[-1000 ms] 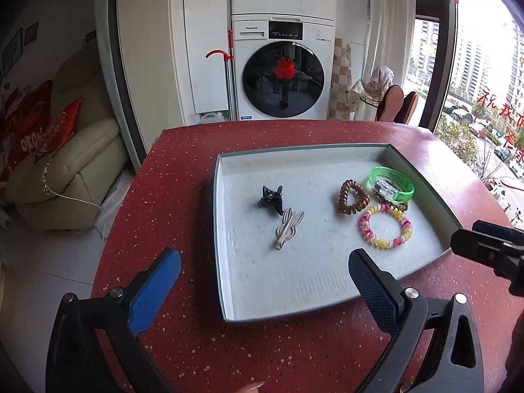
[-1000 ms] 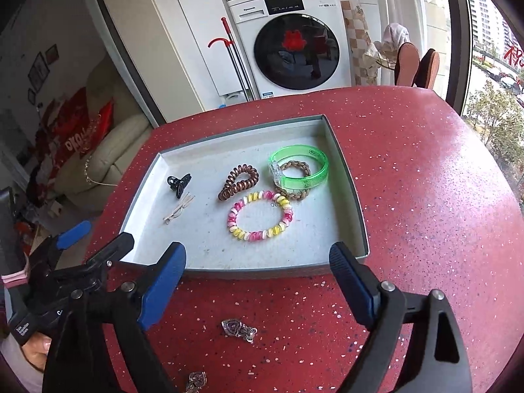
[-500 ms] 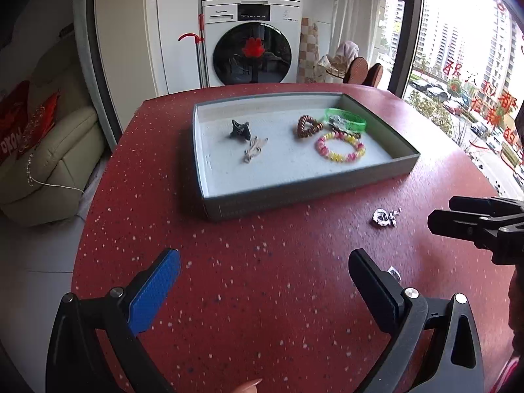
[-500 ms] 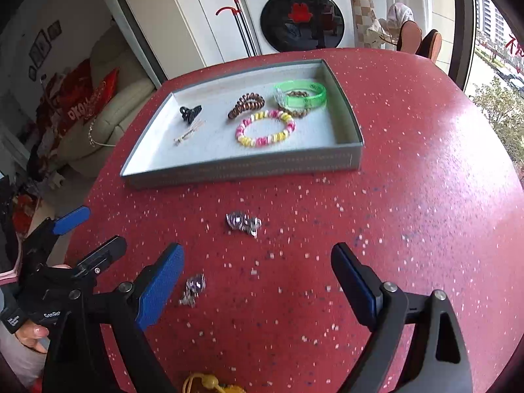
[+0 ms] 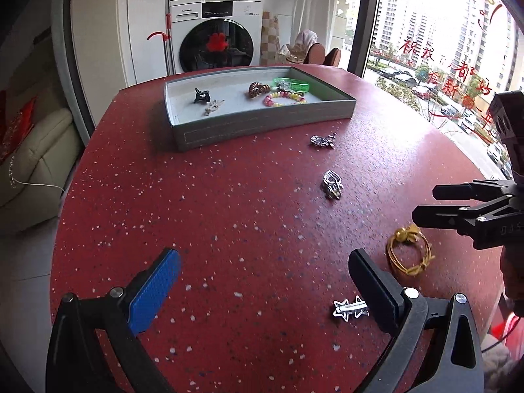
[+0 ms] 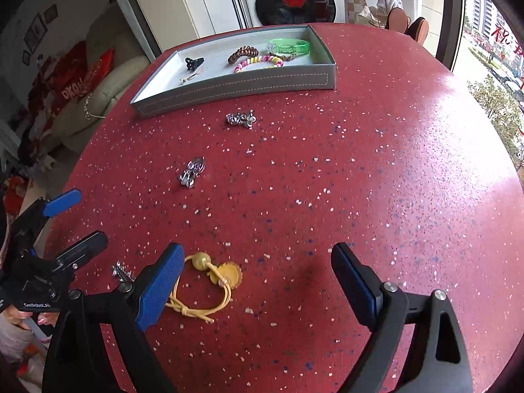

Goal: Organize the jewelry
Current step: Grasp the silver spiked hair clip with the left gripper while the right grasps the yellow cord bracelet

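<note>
We hold the left gripper [image 5: 263, 281] and the right gripper [image 6: 257, 283] above the red table [image 6: 376, 180], jaws of both spread wide and empty. At the far side, the grey tray [image 6: 235, 82] contains a black claw clip [image 6: 194, 62], a pale hairpin [image 5: 213, 107], a brown coil tie [image 6: 243, 54], a beaded bracelet [image 6: 258, 63] and a green bangle [image 6: 290, 46]. Loose on the table: two silver pieces [image 6: 240, 119] [image 6: 191, 172], perhaps brooches; a yellow hair tie [image 6: 204, 285] beside our right gripper's left finger; a silver star clip [image 5: 348, 309] nearest.
</note>
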